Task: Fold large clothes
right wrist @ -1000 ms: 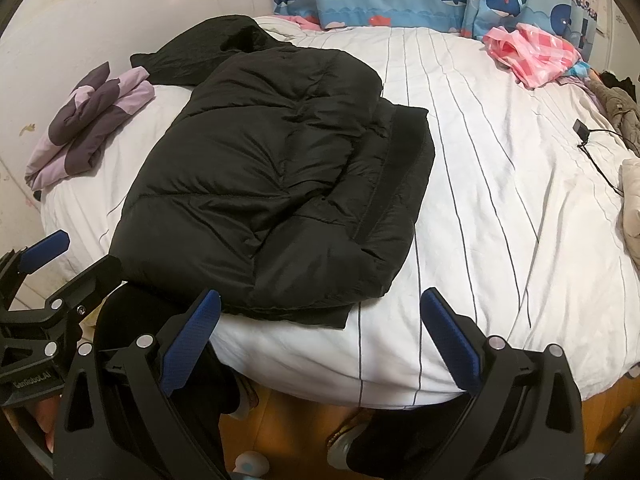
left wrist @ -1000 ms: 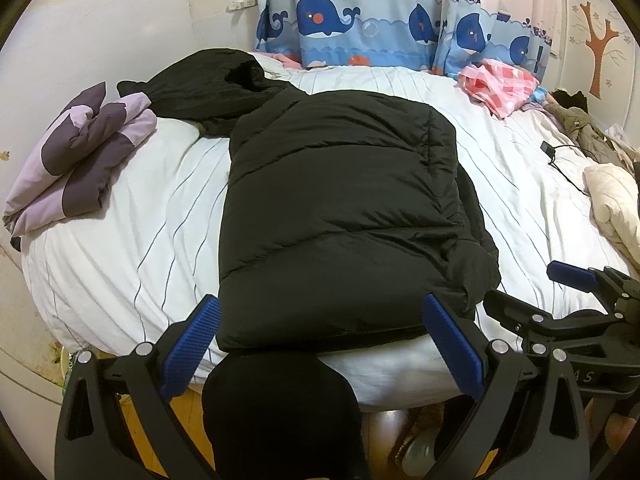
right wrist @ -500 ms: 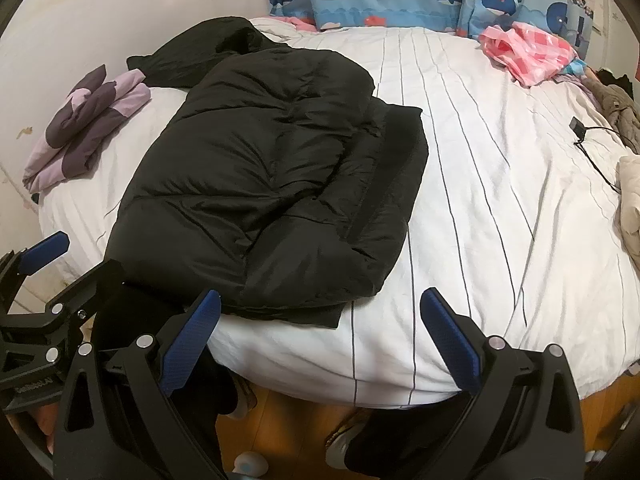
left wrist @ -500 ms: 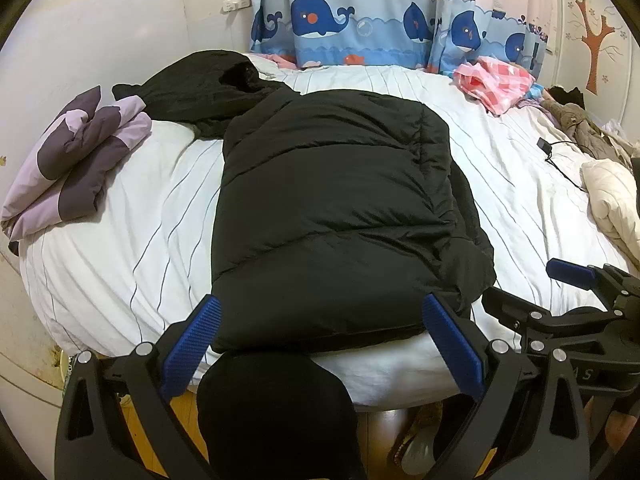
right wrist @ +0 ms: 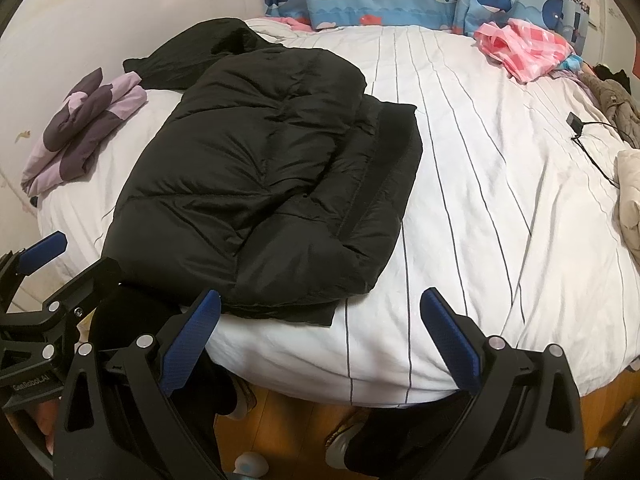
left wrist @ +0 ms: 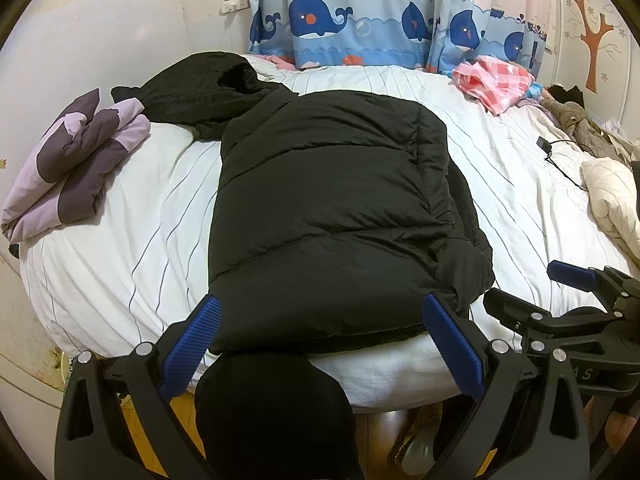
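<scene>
The black quilted down jacket (left wrist: 332, 216) lies on the white striped bed (left wrist: 516, 184), near its front edge and left of the middle. Left of it, well apart, lies the folded purple and lilac blanket (left wrist: 76, 164). Behind the bed hangs the blue whale-print curtain (left wrist: 360, 28). At the far right, before the curtain, lies the pink checked cloth (left wrist: 496, 80). Both grippers stand before the bed edge.

Both handheld tools look alike: the black plastic left gripper (left wrist: 320, 344) and right gripper (right wrist: 320, 340) carry ribbed blue finger pads (left wrist: 191, 350), silver screws (left wrist: 145, 347) and triangular cut-outs.
</scene>
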Demonstrator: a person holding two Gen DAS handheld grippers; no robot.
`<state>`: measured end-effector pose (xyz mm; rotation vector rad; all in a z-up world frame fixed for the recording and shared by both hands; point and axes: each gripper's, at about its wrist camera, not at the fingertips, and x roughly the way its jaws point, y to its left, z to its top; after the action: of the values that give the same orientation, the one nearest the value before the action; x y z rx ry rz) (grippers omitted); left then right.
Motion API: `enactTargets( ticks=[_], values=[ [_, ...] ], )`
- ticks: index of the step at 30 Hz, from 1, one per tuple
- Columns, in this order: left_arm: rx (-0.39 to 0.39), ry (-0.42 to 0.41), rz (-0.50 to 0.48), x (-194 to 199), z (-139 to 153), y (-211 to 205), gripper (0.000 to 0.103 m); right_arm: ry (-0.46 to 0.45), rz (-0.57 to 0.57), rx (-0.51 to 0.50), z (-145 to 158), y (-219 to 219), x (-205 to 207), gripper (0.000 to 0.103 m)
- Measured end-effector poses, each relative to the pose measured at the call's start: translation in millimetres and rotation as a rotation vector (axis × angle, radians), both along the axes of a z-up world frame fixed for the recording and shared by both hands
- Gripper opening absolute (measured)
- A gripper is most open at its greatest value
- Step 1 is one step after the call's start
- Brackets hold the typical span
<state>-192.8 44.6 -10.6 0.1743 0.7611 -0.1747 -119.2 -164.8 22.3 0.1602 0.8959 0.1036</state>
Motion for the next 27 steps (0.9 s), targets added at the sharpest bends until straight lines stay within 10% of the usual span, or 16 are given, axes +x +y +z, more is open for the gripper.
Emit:
enactTargets(
  ticks=[27],
  values=[
    [0.027, -0.011, 0.013, 13.5, -2.4, -11.7, 0.097, 0.014, -0.02, 0.007, -6.5, -6.9, 5.1, 0.096]
  ],
)
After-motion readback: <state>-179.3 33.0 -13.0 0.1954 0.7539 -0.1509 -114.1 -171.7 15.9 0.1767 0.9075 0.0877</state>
